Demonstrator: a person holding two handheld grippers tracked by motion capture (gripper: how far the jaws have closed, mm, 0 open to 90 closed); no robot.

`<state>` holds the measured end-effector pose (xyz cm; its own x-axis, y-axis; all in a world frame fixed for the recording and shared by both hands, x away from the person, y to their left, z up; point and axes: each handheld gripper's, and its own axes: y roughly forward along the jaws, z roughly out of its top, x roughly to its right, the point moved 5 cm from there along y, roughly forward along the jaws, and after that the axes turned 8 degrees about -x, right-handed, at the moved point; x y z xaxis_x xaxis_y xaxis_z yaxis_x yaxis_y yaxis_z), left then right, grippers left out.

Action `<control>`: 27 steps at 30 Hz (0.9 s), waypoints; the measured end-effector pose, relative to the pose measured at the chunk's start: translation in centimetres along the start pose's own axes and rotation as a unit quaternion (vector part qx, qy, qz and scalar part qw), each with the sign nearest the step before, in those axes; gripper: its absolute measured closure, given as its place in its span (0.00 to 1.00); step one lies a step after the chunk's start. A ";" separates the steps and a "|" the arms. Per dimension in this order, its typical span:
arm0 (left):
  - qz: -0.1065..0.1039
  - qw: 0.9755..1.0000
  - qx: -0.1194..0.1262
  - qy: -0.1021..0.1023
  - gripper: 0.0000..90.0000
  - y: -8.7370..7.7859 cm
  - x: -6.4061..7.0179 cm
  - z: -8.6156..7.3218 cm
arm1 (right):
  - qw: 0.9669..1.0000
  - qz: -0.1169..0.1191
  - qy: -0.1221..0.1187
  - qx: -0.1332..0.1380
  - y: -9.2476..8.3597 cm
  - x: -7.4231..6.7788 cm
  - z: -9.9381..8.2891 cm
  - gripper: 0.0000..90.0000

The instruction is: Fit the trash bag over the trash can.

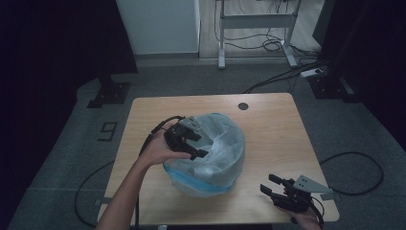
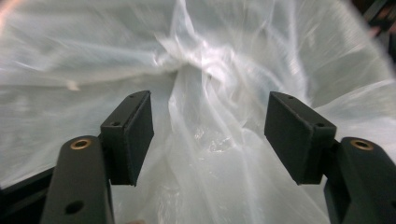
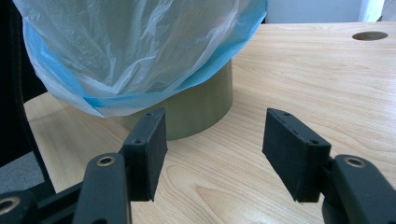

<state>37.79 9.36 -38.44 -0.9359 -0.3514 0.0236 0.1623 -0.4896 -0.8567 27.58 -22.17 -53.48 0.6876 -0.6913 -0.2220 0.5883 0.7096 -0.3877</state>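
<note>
I read this as the fitting step: a thin, see-through bag (image 1: 210,153) with a blue edge is draped over a green bin (image 3: 196,105) near the middle of the desk (image 1: 273,129), and I am working the plastic down into the bin. My left tongs (image 1: 189,143) hang over the bin's mouth, pointing into the bag. In the left gripper view their jaws stand spread with crumpled film bunched between them (image 2: 210,130), but the pads do not press on it, so nothing is pinched. My right tongs (image 1: 280,189) rest near the front right corner of the desk, well apart from the bin, also spread and holding nothing; the right gripper view looks across bare wood at the bin's lower wall, with the blue hem (image 3: 140,98) hanging partway down it.

As I judge it, the next move calls for pushing the loose film deeper and flattening it against the inner wall, or closing on a fold and pulling it toward the rim. The film is slippery and light, so a shallow pinch may slide off, and a hard tug could drag the hem up off the rim.

The desk is pale wood with a round cable hole (image 1: 243,106) at the far edge. Beyond it lie grey floor, trailing cables (image 1: 282,76), a white table frame (image 1: 256,21) and dark curtains on both sides.
</note>
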 end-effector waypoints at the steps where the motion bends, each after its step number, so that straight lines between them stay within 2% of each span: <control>1: 0.006 1.000 0.013 -0.002 0.36 -0.6 0.1 -0.2 | 1.000 -0.001 0.001 0.000 0.0 0.0 0.0 0.43; 3: 0.012 0.999 0.036 -0.007 0.35 -1.4 0.3 -0.5 | 1.000 -0.003 0.001 0.001 -0.1 0.1 0.0 0.43; 7: 0.024 0.996 0.078 -0.019 0.34 -3.2 0.9 -1.7 | 1.000 -0.009 0.003 0.003 -0.3 0.3 0.0 0.43; 12: 0.042 0.993 0.110 -0.030 0.34 -4.7 1.5 -3.6 | 1.000 -0.014 0.005 0.005 -0.6 0.5 0.0 0.43; 17: 0.057 0.988 0.136 -0.047 0.34 -5.6 2.2 -6.0 | 1.000 -0.020 0.008 0.006 -0.9 0.8 0.0 0.43; 27: 0.066 0.980 0.173 -0.070 0.34 -6.4 3.4 -10.8 | 1.000 -0.027 0.007 0.000 -0.7 1.2 -0.3 0.43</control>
<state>30.15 19.89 -38.49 -0.8516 -0.5239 0.0161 0.3977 -0.6659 -0.6312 27.80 -23.55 -53.75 0.6492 -0.7304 -0.2124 0.6246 0.6713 -0.3991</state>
